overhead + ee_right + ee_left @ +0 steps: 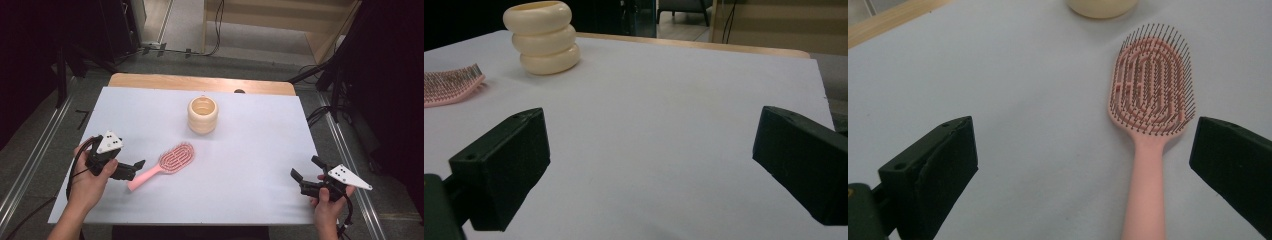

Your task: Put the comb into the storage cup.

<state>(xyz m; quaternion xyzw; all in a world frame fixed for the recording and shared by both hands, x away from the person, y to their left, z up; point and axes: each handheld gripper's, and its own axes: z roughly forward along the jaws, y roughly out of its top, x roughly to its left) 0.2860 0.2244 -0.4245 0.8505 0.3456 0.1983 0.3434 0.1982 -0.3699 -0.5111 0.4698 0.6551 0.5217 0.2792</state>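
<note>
White tabletop (240, 165): pink hairbrush (167, 162) lies flat beside the left gripper (131, 169), jaws spread wide (right gripper (304, 178) likewise). A low, thin handle could slip sideways if pinched off-centre.

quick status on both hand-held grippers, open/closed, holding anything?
Left hand-held gripper: open, holding nothing, jaws on either side of the pink hairbrush handle.
Right hand-held gripper: open, holding nothing, over bare table.
</note>
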